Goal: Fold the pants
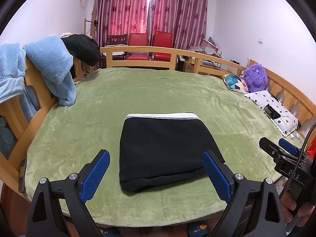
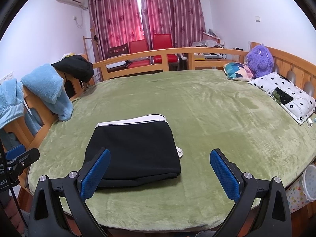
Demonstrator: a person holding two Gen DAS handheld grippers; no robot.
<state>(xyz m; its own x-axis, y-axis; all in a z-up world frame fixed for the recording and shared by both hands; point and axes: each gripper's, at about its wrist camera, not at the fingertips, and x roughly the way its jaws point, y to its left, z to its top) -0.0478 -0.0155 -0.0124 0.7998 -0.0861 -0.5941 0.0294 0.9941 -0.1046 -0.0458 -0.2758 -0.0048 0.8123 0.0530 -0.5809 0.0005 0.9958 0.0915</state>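
Black pants (image 1: pixel 164 148) with a white waistband lie folded into a compact rectangle on the green blanket (image 1: pixel 158 90), waistband at the far side. My left gripper (image 1: pixel 156 169) hovers open just in front of the near folded edge, holding nothing. In the right wrist view the same folded pants (image 2: pixel 134 150) sit left of centre, and my right gripper (image 2: pixel 160 167) is open and holds nothing, its left finger over the pants' near corner. The right gripper (image 1: pixel 280 148) also shows at the right edge of the left wrist view, held by a hand.
A wooden bed rail (image 1: pixel 142 49) surrounds the blanket. Light blue fleece garments (image 1: pixel 49 67) and a dark garment (image 1: pixel 83 47) hang over the left rail. Pillows (image 2: pixel 284 94) and a purple plush toy (image 2: pixel 260 59) lie at the right. Red chairs (image 1: pixel 150 45) stand beyond. A phone (image 1: pixel 22 174) rests at the left edge.
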